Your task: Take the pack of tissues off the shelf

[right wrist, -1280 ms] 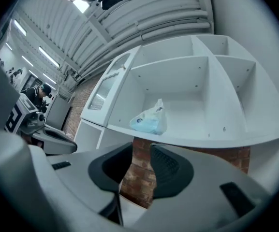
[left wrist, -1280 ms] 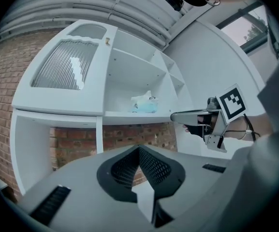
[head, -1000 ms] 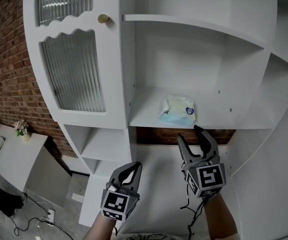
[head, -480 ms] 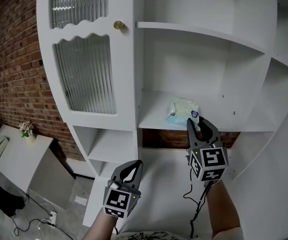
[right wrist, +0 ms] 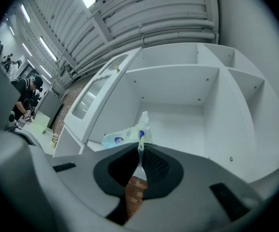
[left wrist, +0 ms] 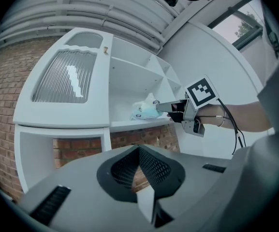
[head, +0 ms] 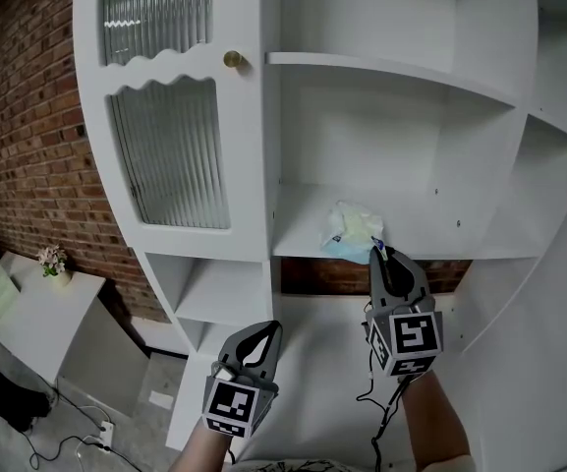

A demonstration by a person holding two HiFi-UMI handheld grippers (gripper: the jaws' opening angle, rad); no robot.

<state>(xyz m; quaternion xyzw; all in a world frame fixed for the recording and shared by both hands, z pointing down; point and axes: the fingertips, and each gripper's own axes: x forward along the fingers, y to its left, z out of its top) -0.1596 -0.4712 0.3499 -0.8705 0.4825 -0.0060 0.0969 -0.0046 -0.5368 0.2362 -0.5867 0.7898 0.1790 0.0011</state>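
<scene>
The right gripper point(head: 380, 254) has just been closing and pinches the pack of tissues point(head: 352, 229) on the shelf point(head: 460, 247) by its edge. The left gripper point(head: 266, 327) is closed, empty.

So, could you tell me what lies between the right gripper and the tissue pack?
Nothing: the right gripper has just closed its jaws on the tissue pack, as the right gripper view shows.

The pack of tissues point(head: 354, 230) wears crinkly glossy plastic, the shelf point(head: 430, 239) is smooth matt white, the door glass point(head: 175, 150) ribbed, the wall point(head: 28, 136) rough brick.
</scene>
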